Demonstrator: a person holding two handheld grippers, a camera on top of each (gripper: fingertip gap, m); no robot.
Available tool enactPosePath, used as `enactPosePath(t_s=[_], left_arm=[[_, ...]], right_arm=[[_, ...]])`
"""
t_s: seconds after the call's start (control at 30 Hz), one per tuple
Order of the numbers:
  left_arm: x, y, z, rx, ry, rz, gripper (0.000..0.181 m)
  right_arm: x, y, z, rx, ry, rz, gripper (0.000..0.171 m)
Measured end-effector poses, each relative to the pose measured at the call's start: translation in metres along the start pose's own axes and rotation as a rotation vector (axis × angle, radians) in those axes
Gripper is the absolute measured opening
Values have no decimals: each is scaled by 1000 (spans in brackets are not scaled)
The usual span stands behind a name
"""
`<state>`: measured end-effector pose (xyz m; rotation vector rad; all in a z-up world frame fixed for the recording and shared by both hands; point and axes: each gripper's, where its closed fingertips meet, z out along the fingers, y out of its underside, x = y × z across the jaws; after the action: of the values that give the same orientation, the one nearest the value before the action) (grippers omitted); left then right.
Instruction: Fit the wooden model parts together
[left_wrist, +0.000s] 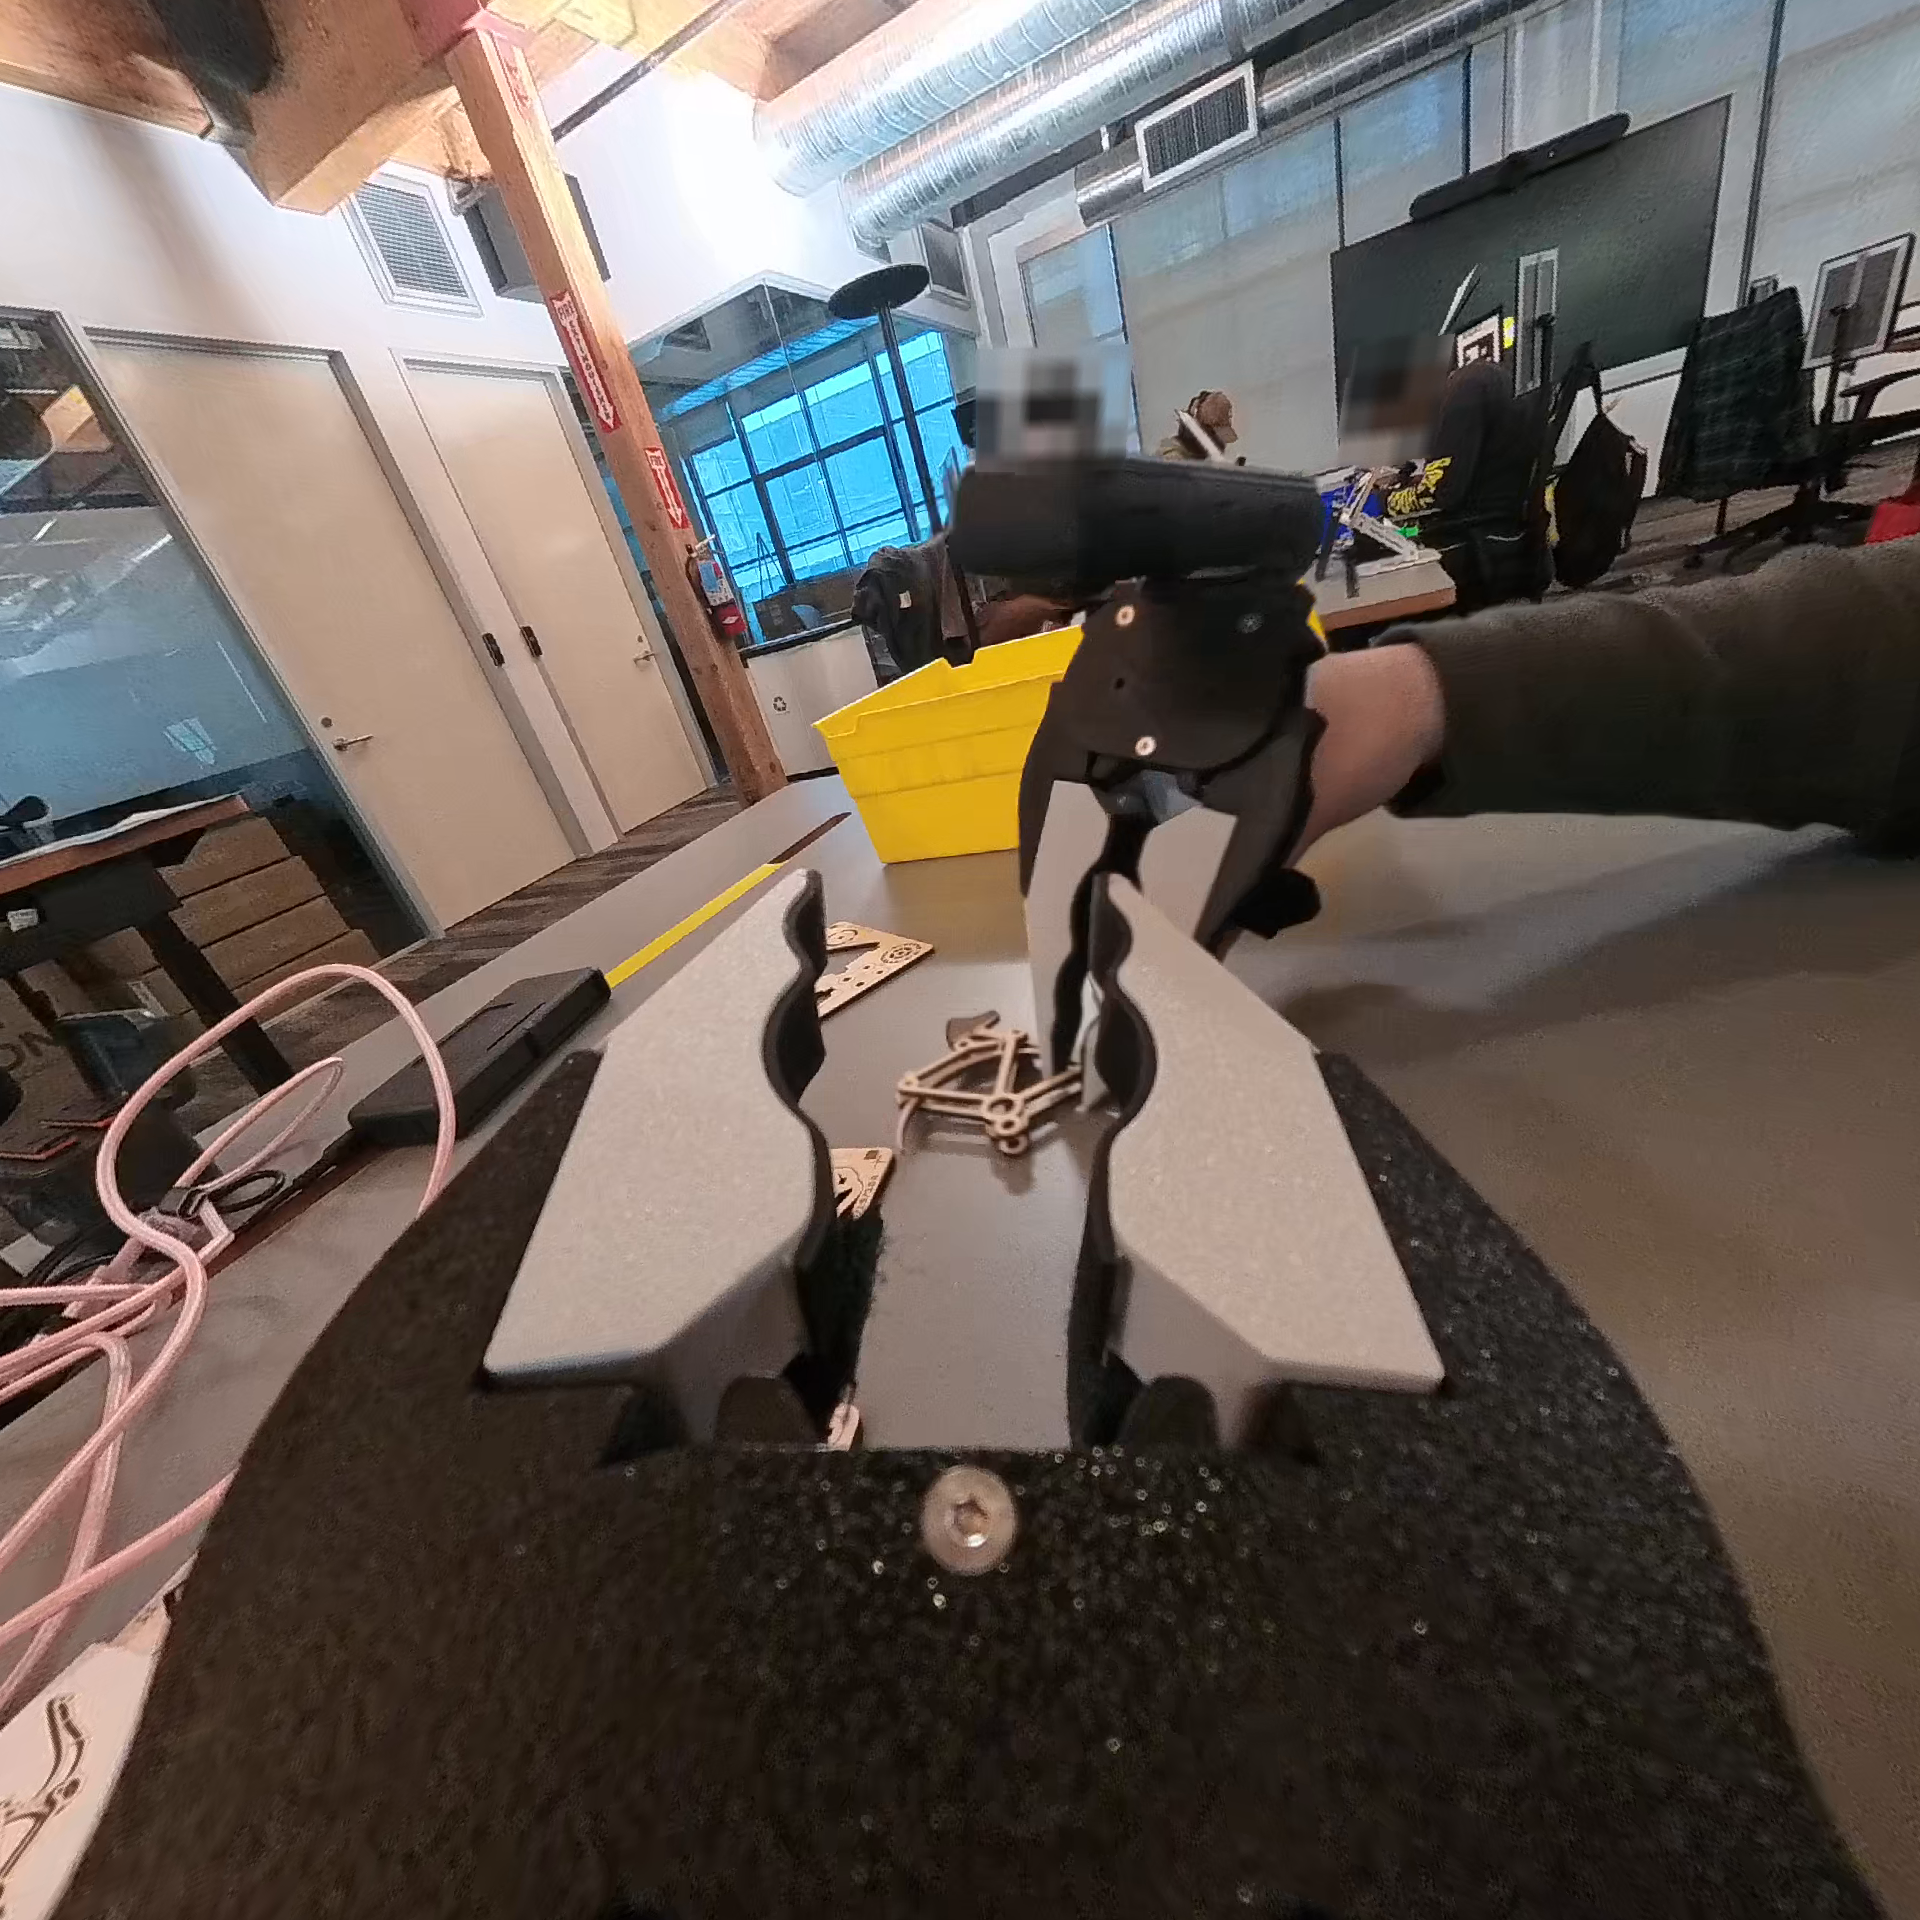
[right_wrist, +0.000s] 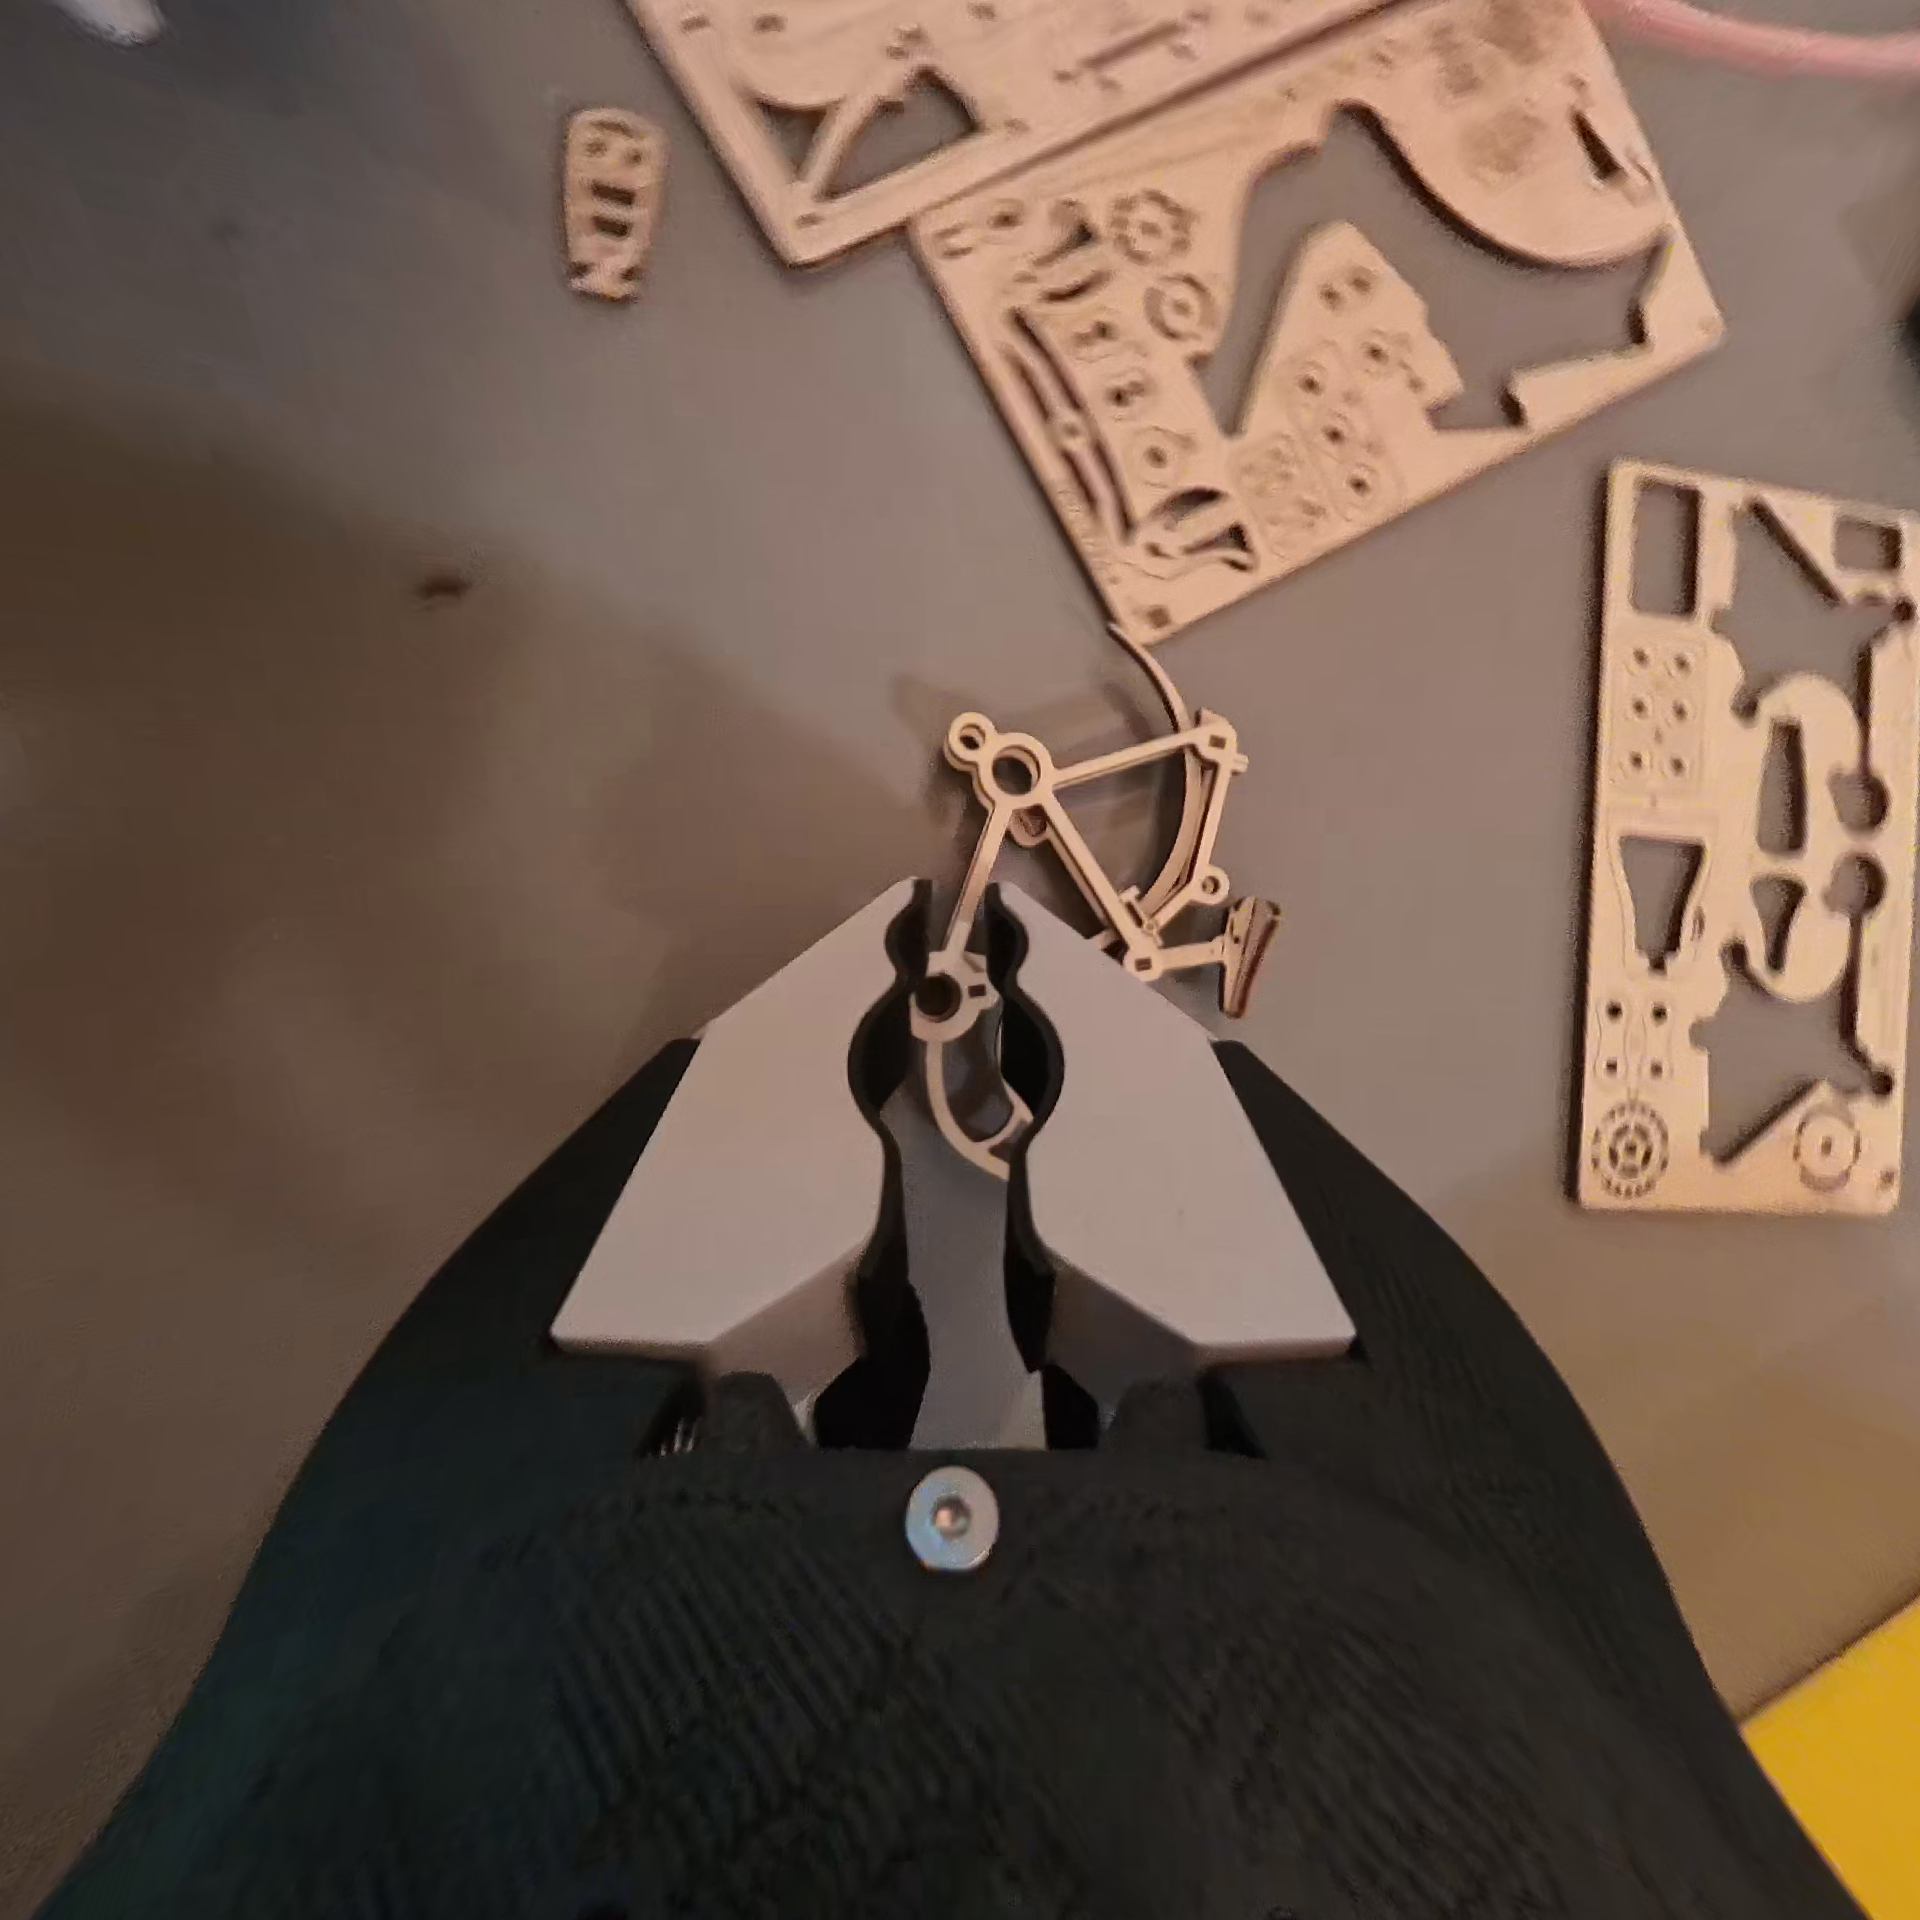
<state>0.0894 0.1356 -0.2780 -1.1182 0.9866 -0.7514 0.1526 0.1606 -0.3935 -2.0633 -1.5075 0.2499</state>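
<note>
The wooden model frame (right_wrist: 1107, 821), a thin openwork piece with rings and struts, rests on the grey table (right_wrist: 416, 727). My right gripper (right_wrist: 961, 906) points down and is shut on one strut of it near the fingertips. In the left wrist view the same frame (left_wrist: 987, 1096) lies on the table ahead, with my right gripper (left_wrist: 1070, 1039) standing over it, held by a hand in a dark sleeve. My left gripper (left_wrist: 956, 914) is open and empty, low over the table, short of the frame.
Three laser-cut wooden sheets (right_wrist: 1299, 343) (right_wrist: 1745, 831) (right_wrist: 987, 94) and a small loose part (right_wrist: 613, 208) lie beyond the frame. A yellow bin (left_wrist: 935, 769) stands at the back. A pink cable (left_wrist: 156, 1247) and a black flat case (left_wrist: 488, 1049) lie left. My right fingertips sit around 15 centimetres from my left ones.
</note>
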Motion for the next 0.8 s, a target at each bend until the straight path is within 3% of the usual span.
enactPosePath(t_s=[0.23, 0.4, 0.5, 0.7, 0.8], left_arm=[[-2, 1, 0, 0, -4, -7, 48], [-4, 0, -1, 10, -15, -11, 50], [-8, -3, -4, 26, -44, -8, 51], [-13, -15, -15, 54, -128, 128, 53], [-9, -18, -24, 28, -176, 234, 52]], right_arm=[[-52, 10, -17, 62, -254, -444, 3], [-45, 7, -34, 163, -262, -393, 36], [-27, -7, -52, 337, -174, -341, 45], [24, -41, -103, 898, 250, -212, 45], [41, -34, -110, 993, 306, -91, 44]])
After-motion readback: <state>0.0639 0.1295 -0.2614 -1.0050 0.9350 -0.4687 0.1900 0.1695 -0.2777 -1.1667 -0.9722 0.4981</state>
